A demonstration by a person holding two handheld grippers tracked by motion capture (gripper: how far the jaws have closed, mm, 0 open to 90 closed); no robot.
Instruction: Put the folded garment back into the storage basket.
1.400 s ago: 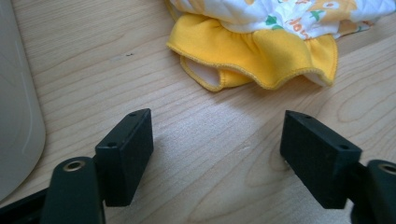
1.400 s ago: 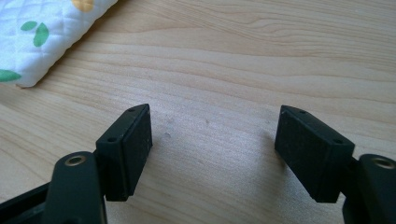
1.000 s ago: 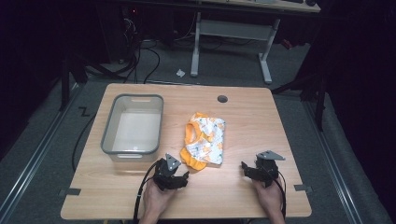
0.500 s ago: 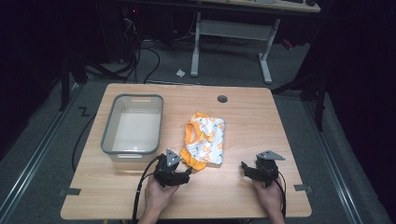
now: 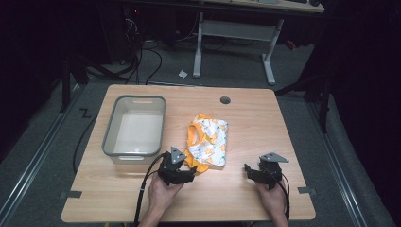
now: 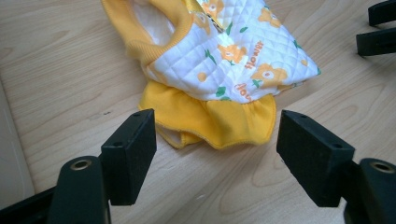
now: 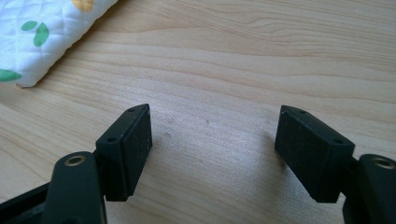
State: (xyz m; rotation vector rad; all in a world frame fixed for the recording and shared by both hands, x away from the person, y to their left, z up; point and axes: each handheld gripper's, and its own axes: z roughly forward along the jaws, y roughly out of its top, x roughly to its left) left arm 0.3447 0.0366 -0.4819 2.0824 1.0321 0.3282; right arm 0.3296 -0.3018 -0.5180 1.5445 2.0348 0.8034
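Garment [image 5: 207, 142] lies flat near the table [image 5: 246, 123] centre, just right of the bin [image 5: 135, 125]; white quilted body with orange print, yellow frill at the near edge [image 6: 219, 123].

Left gripper [image 5: 189, 172] is held at the frill's near edge, jaws spread wide to either side of it, nothing gripped; bare wood is seen between jaws and cloth.

Right gripper [image 5: 249, 170] is held apart from the garment over bare table, jaws wide, empty [image 7: 212, 140]. Garment corner is seen at upper left of its view [image 7: 42, 32].
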